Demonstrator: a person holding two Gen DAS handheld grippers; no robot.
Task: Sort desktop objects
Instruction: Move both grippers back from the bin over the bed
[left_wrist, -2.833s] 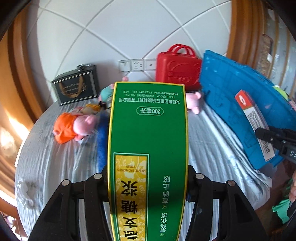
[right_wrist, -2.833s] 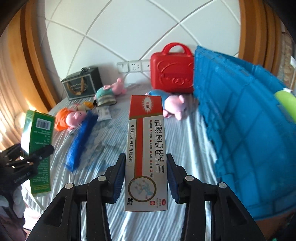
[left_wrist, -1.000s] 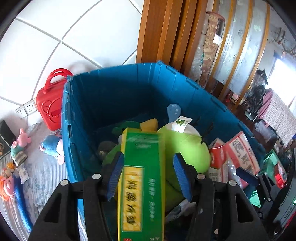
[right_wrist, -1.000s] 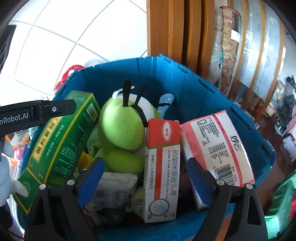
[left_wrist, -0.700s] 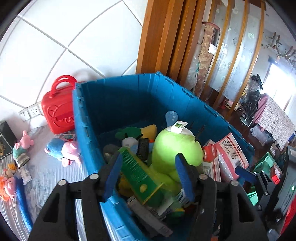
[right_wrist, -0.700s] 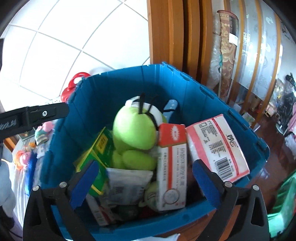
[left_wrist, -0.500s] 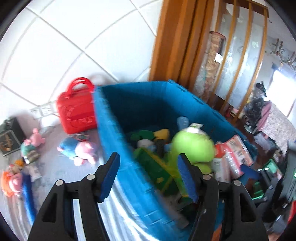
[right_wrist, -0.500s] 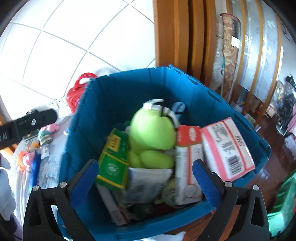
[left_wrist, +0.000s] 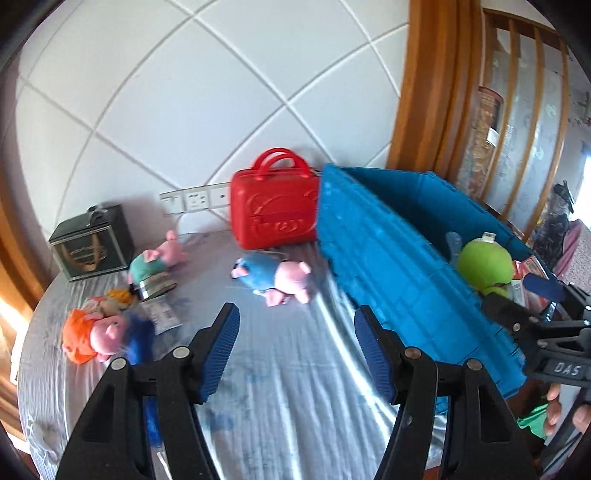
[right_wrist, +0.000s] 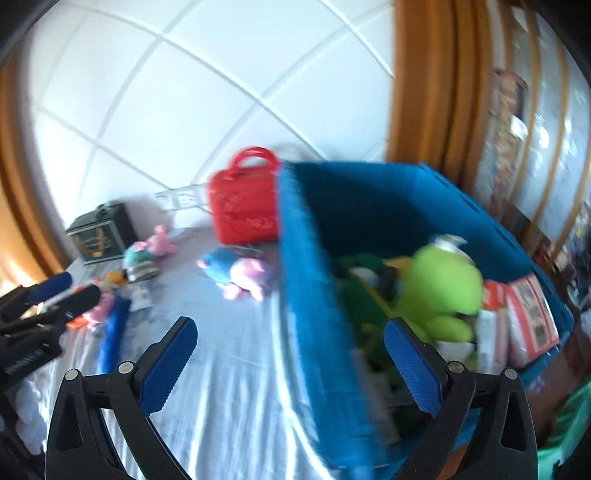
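Observation:
My left gripper (left_wrist: 297, 338) is open and empty above the grey-clothed table (left_wrist: 288, 398). My right gripper (right_wrist: 290, 360) is open and empty, over the near wall of the blue bin (right_wrist: 310, 295). The bin (left_wrist: 388, 266) holds a green plush (right_wrist: 439, 291), a green box (right_wrist: 364, 299) and red-and-white boxes (right_wrist: 532, 317). On the table lie a blue-and-pink pig plush (left_wrist: 275, 277), a teal-and-pink pig plush (left_wrist: 157, 258), an orange-and-pink plush (left_wrist: 94, 332) and a blue furry item (left_wrist: 138, 341). The right gripper shows at the right edge of the left wrist view (left_wrist: 543, 306).
A red toy suitcase (left_wrist: 275, 208) stands against the tiled wall beside the bin. A dark gift box (left_wrist: 92, 243) stands at the back left. A small paper packet (left_wrist: 162, 314) lies near the plushes. Wooden door frames rise behind the bin.
Both grippers let go of their boxes into the bin, opened wide, and swung left, back toward the table. The green box and the red-and-white box now lie in the bin.

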